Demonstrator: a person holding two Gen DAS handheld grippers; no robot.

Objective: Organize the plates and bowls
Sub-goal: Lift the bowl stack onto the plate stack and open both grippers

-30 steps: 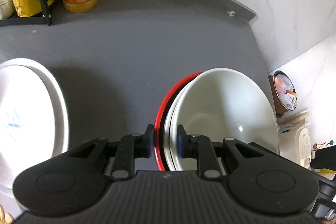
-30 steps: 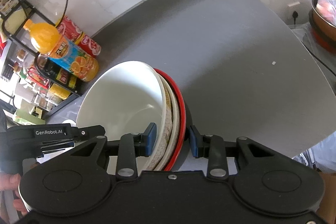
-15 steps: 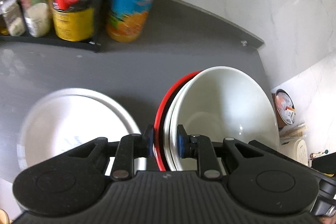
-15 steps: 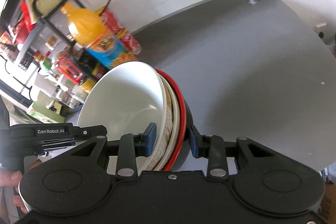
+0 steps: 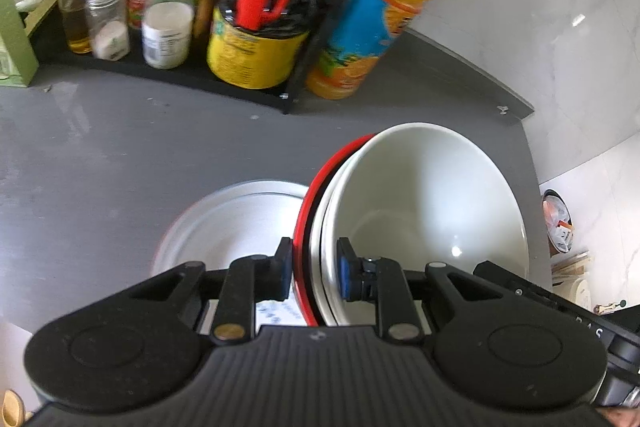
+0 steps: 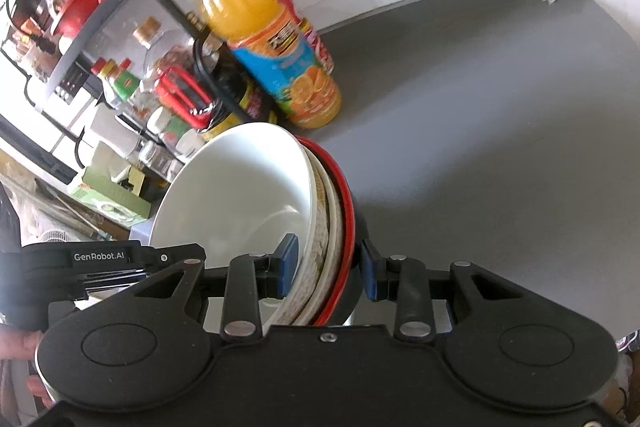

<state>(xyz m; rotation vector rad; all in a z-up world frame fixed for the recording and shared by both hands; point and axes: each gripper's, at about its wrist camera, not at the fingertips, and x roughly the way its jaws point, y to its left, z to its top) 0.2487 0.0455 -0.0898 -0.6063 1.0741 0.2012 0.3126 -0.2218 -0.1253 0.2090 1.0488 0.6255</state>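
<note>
Both tools clamp the rims of a nested bowl stack (image 5: 424, 211), the left tool (image 5: 312, 269) on one edge, the right tool (image 6: 330, 265) on the other. The stack hangs above a white plate (image 5: 224, 227) on the grey counter (image 6: 480, 115). The counter lies bare to the right; a rack (image 5: 168, 75) and juice bottle (image 6: 272, 39) crowd the back.

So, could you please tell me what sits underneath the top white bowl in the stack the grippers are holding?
Beneath the white bowl nest a patterned cream-rimmed dish and a red-rimmed bowl. Only their rims show; their insides are covered. Both grippers clamp the stack.
</note>
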